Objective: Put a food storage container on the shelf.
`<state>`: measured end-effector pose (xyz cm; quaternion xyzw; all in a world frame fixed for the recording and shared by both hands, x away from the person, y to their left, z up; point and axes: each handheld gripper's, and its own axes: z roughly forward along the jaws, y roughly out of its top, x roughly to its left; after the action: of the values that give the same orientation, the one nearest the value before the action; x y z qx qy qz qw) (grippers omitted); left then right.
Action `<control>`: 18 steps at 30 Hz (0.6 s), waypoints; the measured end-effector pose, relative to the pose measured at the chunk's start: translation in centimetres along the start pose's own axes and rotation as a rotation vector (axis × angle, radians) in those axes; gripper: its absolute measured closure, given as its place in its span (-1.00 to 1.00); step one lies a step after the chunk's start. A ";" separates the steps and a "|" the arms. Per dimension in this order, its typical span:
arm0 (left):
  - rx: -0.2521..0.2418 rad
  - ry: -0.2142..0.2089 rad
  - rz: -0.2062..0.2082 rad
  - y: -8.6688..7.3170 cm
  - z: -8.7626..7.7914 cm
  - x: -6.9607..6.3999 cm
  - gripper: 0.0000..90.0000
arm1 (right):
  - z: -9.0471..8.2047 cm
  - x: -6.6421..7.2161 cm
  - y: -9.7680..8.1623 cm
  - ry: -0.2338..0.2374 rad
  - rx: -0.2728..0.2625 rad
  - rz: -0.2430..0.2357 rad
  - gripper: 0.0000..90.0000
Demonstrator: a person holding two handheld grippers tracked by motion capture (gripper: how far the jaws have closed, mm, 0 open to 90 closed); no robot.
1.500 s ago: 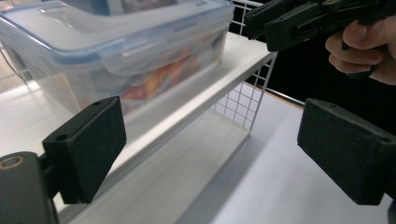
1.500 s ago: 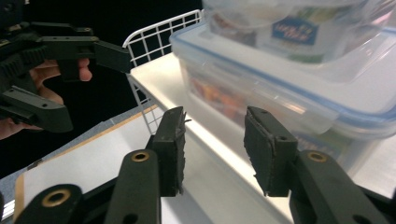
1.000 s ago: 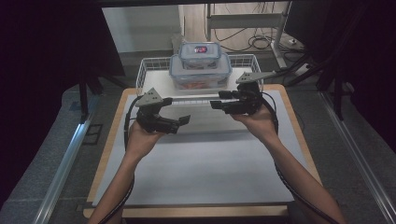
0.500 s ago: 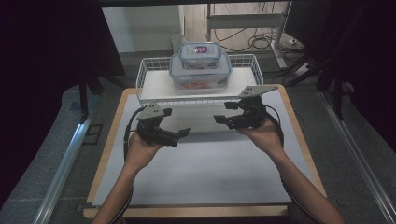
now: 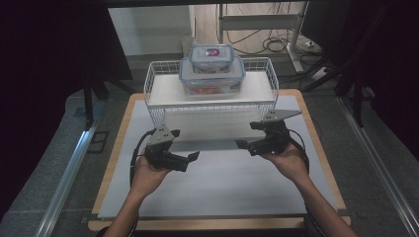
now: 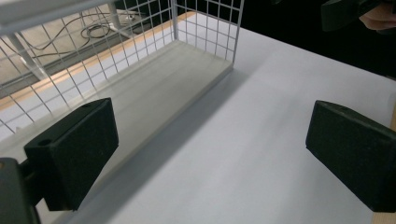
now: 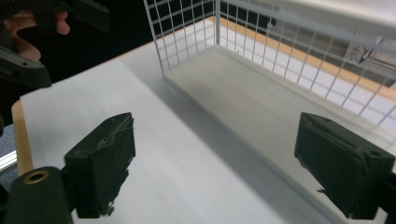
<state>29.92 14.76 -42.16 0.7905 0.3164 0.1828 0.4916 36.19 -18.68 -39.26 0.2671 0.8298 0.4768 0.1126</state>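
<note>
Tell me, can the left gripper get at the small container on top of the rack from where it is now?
Probably yes: the left gripper is open, and the small container sits uncovered on the larger container, with open space above the rack.

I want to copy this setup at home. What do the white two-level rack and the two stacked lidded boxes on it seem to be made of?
White wire-grid rack: looks like painted or coated metal wire, thin rods in a square mesh, with matte pale shelf boards. Two stacked clear boxes with blue-trimmed lids: probably transparent plastic, since the contents show through the glossy walls; glass can't be ruled out.
</note>
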 end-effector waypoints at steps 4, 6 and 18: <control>0.005 0.007 -0.004 -1.0 0.0 -0.4 -0.95 | -0.3 0.1 -1.3 -0.016 0.008 -0.005 -0.81; 0.010 0.012 -0.002 -1.5 0.1 -0.5 -0.95 | -0.4 0.3 -1.8 -0.029 0.013 -0.012 -0.81; 0.020 0.047 -0.004 -4.4 -0.5 -1.2 -0.95 | -1.0 0.8 -4.8 -0.044 0.025 -0.031 -0.85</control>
<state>27.34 15.71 -45.81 0.7901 0.3315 0.1971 0.4764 33.44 -20.93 -42.78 0.2662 0.8369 0.4589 0.1347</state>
